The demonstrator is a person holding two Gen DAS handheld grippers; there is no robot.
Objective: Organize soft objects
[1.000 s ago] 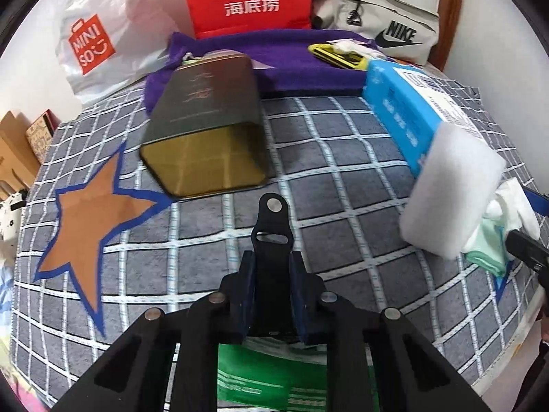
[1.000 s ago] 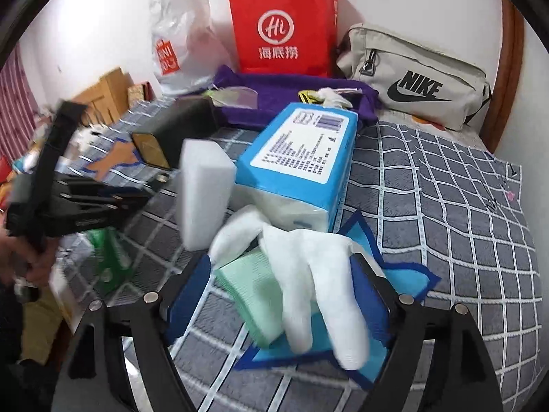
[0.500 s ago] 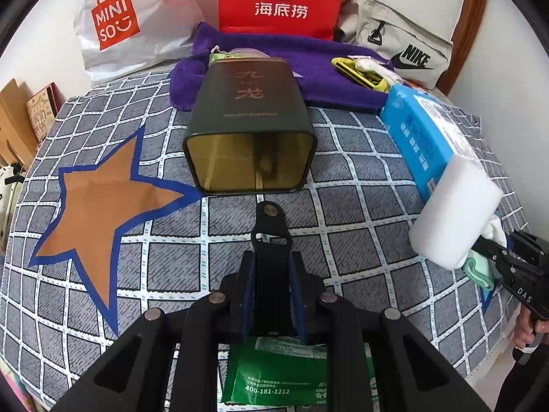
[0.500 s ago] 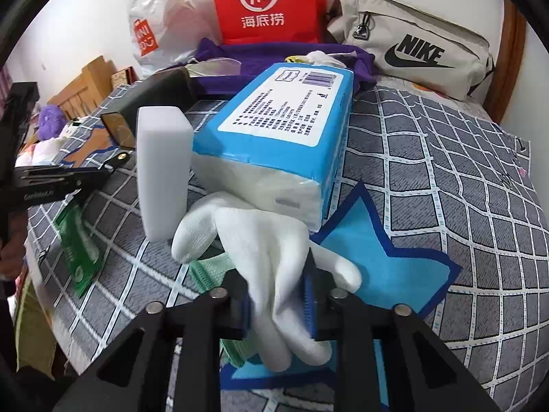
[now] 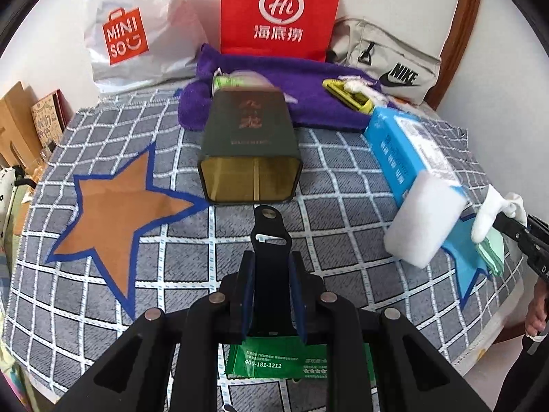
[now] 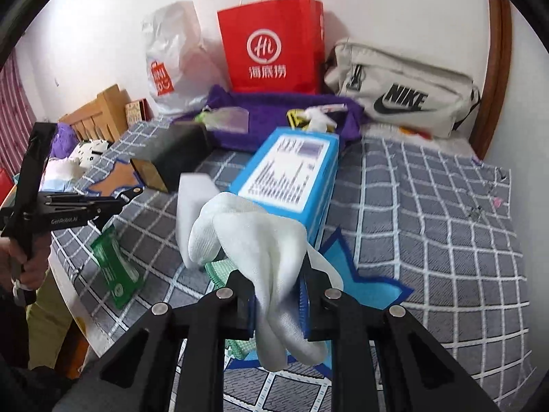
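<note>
Right wrist view showed my biggest risk: the white glove (image 6: 254, 240), limp and bunched, hung pinched by little cloth and could slip or snag the green cloth (image 6: 219, 271) beneath, above the bed's blue star patch. My right jaws were clamped on it; my left jaws gripped a black clip (image 5: 269, 230).

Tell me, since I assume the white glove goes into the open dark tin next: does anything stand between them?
Yes. The white foam block stands upright between the white glove, pinched in the right gripper, and the dark tin, beside the blue tissue pack.
</note>
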